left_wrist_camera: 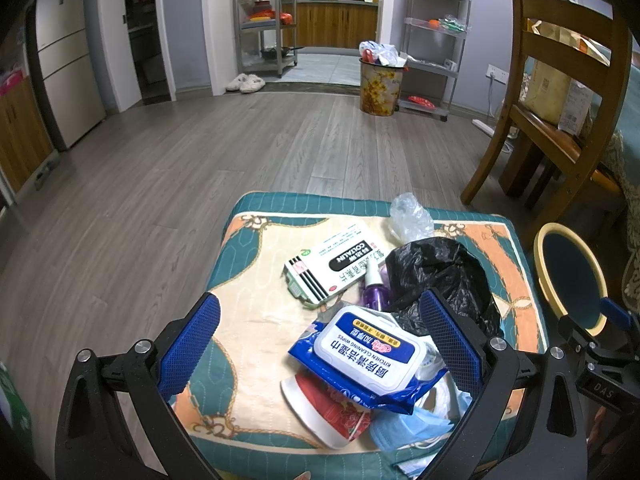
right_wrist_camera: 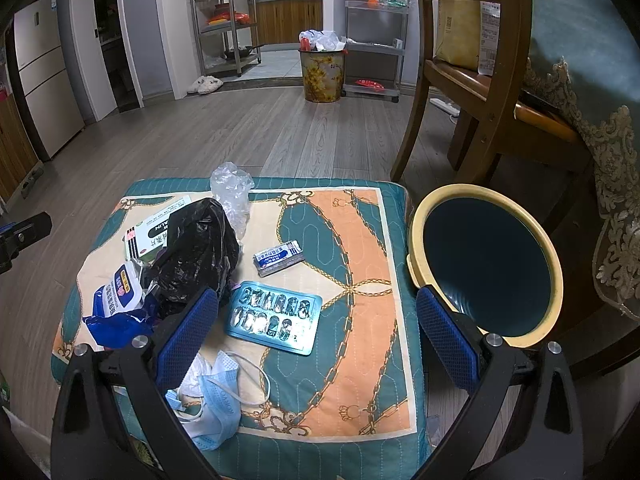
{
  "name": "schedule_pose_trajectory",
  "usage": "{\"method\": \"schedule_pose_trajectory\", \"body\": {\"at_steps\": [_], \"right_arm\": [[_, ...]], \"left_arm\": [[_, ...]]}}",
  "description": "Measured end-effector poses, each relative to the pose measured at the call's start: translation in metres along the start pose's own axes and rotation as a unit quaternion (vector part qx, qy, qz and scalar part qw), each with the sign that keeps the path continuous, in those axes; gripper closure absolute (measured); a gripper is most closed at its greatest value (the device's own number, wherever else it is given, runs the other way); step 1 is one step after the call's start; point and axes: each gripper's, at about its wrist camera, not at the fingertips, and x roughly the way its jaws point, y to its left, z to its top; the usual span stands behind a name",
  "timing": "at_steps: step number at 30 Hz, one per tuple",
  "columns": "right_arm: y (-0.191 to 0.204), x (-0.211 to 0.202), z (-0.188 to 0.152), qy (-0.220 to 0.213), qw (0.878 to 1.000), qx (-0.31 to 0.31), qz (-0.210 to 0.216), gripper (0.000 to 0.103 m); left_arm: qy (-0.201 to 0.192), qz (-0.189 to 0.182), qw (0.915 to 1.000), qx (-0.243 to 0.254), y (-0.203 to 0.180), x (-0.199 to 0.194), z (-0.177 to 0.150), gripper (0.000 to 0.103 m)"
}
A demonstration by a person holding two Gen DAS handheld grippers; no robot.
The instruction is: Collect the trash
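**Trash Collection: Both Tools Spread, Nothing Gripped**

**State.** The left tool (left_wrist_camera: pixel 320 344) hangs with its jaws wide apart above the kitchen wipes pack (left_wrist_camera: pixel 370 350). The right tool (right_wrist_camera: pixel 318 332) is likewise spread and empty, over the blister pack (right_wrist_camera: pixel 274 318). The trash lies on a quilted cushion (right_wrist_camera: pixel 360 360); the yellow-rimmed bin (right_wrist_camera: pixel 486 266) stands just beside its right edge.

**Procedure (recommended).**
1. Take the loose, flat items first, probably the blister pack, which lies nearest the bin.
2. Straddle the item across its narrow side and close on an edge; the soft cushion will yield.
3. Carry it fully over the rim before releasing.

**Inventory (visible).**
- Black plastic bag (right_wrist_camera: pixel 196 252): one
- Clear plastic bag (right_wrist_camera: pixel 232 190): one
- Medicine box (left_wrist_camera: pixel 336 264): one
- Small silver tablet strip (right_wrist_camera: pixel 278 258): one
- Purple bottle (left_wrist_camera: pixel 374 294): one
- Blue face mask (right_wrist_camera: pixel 218 404): one countable
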Motion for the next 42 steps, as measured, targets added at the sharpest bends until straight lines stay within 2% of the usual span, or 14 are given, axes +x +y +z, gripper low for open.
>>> {"method": "schedule_pose_trajectory", "body": {"at_steps": [14,19,25,29,34,38,41,42], "right_arm": [[0.0,0.0,0.0,0.001,1.0,-0.002,-0.002,0.005],[-0.002,0.001,0.0,0.002,1.0,-0.003,-0.002,0.005],[0.001,0.011,0.007,0.01,1.0,-0.004,0.005,0.005],[0.005,0.024,0.014,0.024,1.0,-0.01,0.009,0.005],[0.012,0.043,0.03,0.028,0.998,0.004,0.061,0.005],[0.03,0.063,0.04,0.03,0.994,-0.005,0.107,0.005],[0.045,0.087,0.04,0.054,0.989,-0.007,0.138,0.006],[0.049,0.099,0.037,0.077,0.985,0.0,0.151,0.007]], "left_arm": [[0.001,-0.001,1.0,0.0,0.0,0.0,0.001,0.004],[0.002,-0.025,0.9995,-0.021,0.003,-0.005,0.006,0.004],[-0.022,-0.011,0.9996,0.017,-0.008,0.0,0.018,0.004],[-0.027,-0.017,0.999,0.03,-0.012,0.013,0.033,0.004],[-0.031,-0.031,0.9982,0.04,-0.013,0.035,0.054,0.004],[-0.034,-0.02,0.9963,0.077,-0.017,0.06,0.067,0.005],[-0.021,-0.026,0.9969,0.071,-0.007,0.076,0.072,0.006],[-0.015,-0.03,0.9974,0.064,-0.005,0.081,0.073,0.007]]}}
